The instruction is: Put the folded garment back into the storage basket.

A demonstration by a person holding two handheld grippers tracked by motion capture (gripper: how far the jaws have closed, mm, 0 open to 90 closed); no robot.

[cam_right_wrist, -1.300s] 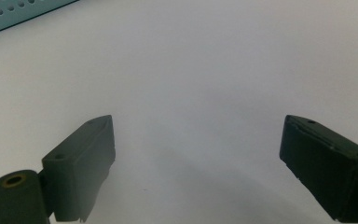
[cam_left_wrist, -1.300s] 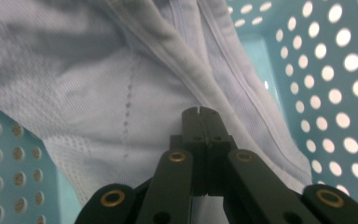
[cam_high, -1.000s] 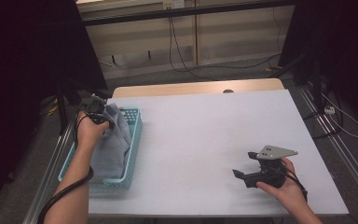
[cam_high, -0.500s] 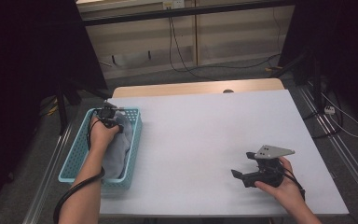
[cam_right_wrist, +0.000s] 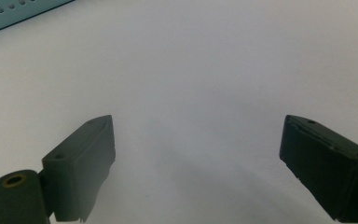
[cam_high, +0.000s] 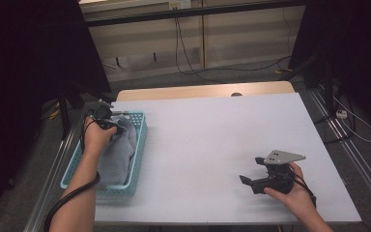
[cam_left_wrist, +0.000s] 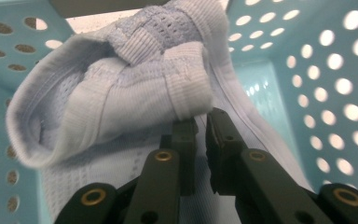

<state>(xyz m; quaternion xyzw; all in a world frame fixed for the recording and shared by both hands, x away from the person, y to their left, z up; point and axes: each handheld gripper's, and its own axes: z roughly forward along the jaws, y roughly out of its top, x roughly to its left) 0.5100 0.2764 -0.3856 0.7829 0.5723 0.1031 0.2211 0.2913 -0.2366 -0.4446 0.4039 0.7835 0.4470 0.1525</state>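
A: Left gripper (cam_left_wrist: 203,123)?

B: Down in the basket (cam_left_wrist: 331,70). Jaws have just been opening, now a slim gap. Nothing pinched between them that I can see. Cloth (cam_left_wrist: 121,93) is bunched right at the tips and under them, with 1 folded cuff just past the left finger (cam_left_wrist: 184,140).

A: Right gripper (cam_right_wrist: 196,126)?

B: Jaws wide, empty, bare table (cam_right_wrist: 191,56) between and ahead of the fingers. Basket corner is far off beyond its left finger.

A: Risks?

B: 3, I'd guess. First, the gap is narrow and the cloth is thick there. If it closes like this, it may nip only the cuff edge, and the cloth could slide out on the lift.

A: Second?

B: The basket wall is close on the right of the fingers. A sideways pull could snag the mesh in the holes or drag the whole basket, since the right gripper is nowhere near to steady it.

A: Third?

B: The cloth is piled up ahead of the tips, so a push forward just shoves it against the far wall instead of getting it between the fingers.
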